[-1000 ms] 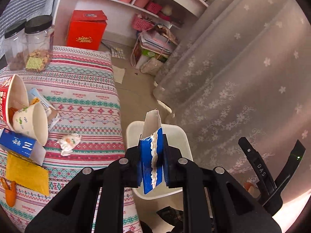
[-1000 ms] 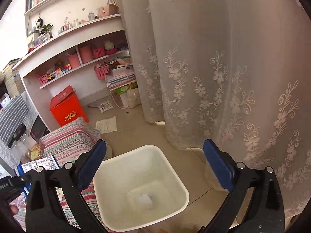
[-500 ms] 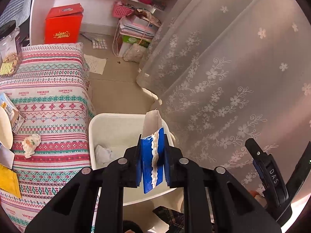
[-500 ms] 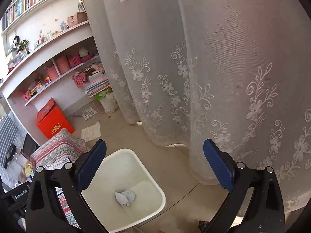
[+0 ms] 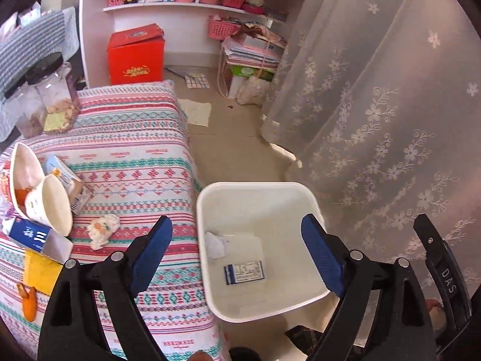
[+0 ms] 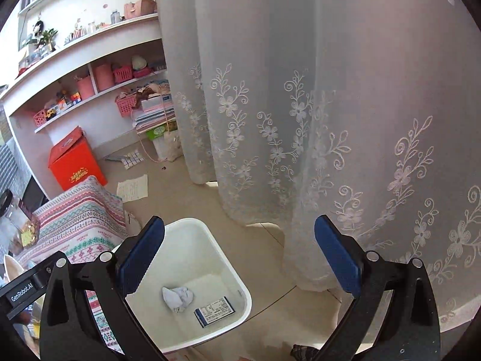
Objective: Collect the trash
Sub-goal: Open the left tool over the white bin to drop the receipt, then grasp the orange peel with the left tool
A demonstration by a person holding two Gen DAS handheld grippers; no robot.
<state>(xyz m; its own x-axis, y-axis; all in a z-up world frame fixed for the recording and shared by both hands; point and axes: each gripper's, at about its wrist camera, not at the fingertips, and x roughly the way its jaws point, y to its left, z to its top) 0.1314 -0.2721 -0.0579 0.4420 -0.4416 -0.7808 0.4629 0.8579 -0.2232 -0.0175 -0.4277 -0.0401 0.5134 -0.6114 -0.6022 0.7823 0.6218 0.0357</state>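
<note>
A white bin (image 5: 258,191) (image 6: 207,240) stands on the floor beside the patterned table (image 5: 129,150). Inside it lie a blue-and-white carton (image 5: 244,273) (image 6: 215,311) and a crumpled white tissue (image 5: 215,245) (image 6: 177,297). My left gripper (image 5: 237,242) hovers above the bin, its jaws opening, with nothing between them. My right gripper (image 6: 240,248) is open and empty over the bin's far side. On the table lie a crumpled floral wrapper (image 5: 103,228), paper cups (image 5: 48,207), a blue milk carton (image 5: 33,236), a yellow packet (image 5: 40,267) and an orange piece (image 5: 28,302).
A lace curtain (image 5: 375,105) (image 6: 315,105) hangs right of the bin. A red box (image 5: 135,54), white shelves (image 5: 192,6) and stacked papers (image 5: 252,57) stand at the back. Glass jars (image 5: 51,96) sit on the table's far left corner. Loose paper (image 5: 195,111) lies on the floor.
The left gripper, shut on the blue-and-white carton before, has opened; the carton now lies in the bin. The left view has swung back toward the table.
</note>
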